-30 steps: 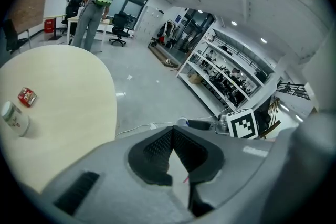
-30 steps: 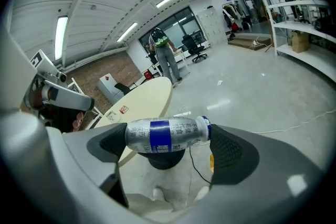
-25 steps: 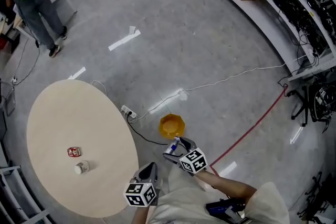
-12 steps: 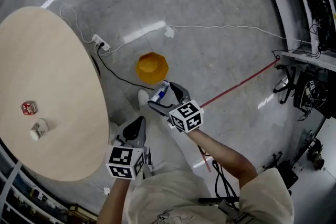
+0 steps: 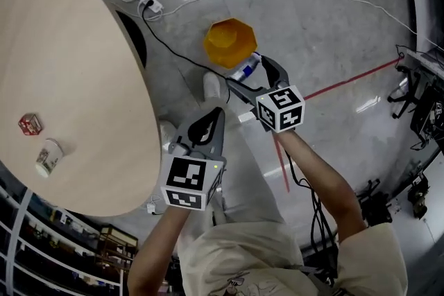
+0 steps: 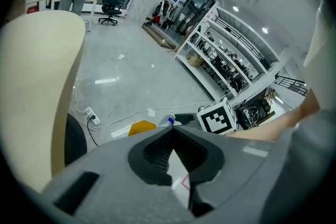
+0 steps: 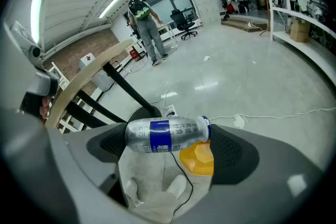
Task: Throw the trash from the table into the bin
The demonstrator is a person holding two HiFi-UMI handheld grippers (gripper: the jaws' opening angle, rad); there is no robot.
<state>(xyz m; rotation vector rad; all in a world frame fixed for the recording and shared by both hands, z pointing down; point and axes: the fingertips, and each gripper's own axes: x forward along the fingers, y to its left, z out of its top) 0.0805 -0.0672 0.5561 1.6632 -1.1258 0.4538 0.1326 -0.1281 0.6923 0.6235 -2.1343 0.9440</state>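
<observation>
1. Polished grey concrete floor (image 5: pixel 326 17) fills the head view. A pale, smooth wooden table (image 5: pixel 69 59) curves in from the left, and its rounded edge leaves open floor to the right.
2. Far left on the table lie a small red packet (image 5: pixel 29 124) and a white cup (image 5: pixel 47 157) on its side, near each other.
3. An orange faceted bin (image 5: pixel 230 42) stands on the floor just beyond the table's edge. The right gripper (image 5: pixel 253 76) is clamped on a bottle (image 5: pixel 246 70) just near of the bin's rim. The left gripper (image 5: pixel 216 118) hangs nearer the person with its jaws together and nothing in them.
4. In the left gripper view, the left gripper (image 6: pixel 170 131) shows ribbed dark pads meeting tip to tip. Past them are the bin (image 6: pixel 140 127), the table edge (image 6: pixel 37 86) at left and metal shelving (image 6: pixel 226 60) far right.
5. In the right gripper view, the bottle (image 7: pixel 165 135) is a silvery cylinder with a blue band. It lies crosswise in the right gripper (image 7: pixel 168 138), with the dotted pads pressing on its ends.
6. The bin (image 7: pixel 198 159) sits just beyond the bottle, and the table (image 7: pixel 89 78) slants at left over black legs. Bare floor lies open farther off.
</observation>
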